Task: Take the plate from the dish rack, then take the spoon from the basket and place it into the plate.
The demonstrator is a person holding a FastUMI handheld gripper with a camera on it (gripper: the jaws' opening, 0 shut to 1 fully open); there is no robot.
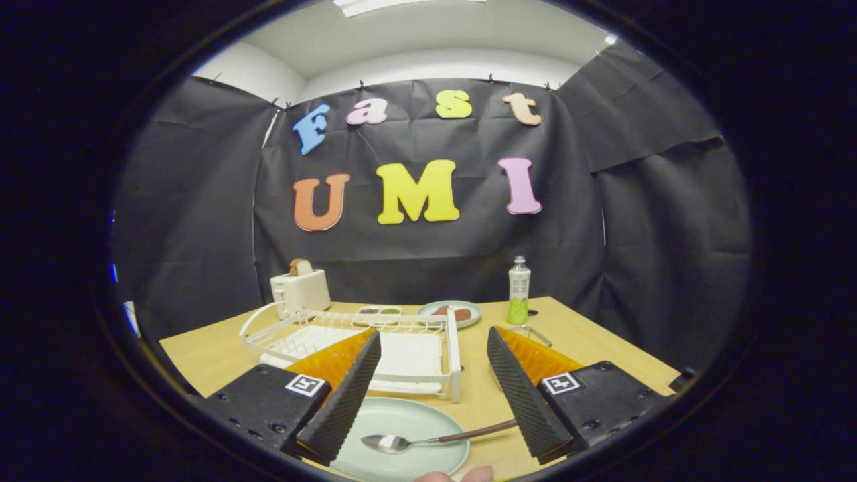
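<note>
A pale green plate lies on the wooden table between my fingers and below them. On it rests a metal spoon, its bowl on the plate and its brown handle reaching out over the rim toward the right finger. My gripper is open, hovering above the plate, with nothing between its fingers. Just beyond the plate stands the white wire dish rack, with no dish in it. A small clear basket peeks out behind the right finger.
At the back of the table stand a white toaster, a small tray of food, a green plate with food and a bottle of green drink. Fingertips of a person's hand show just under the plate.
</note>
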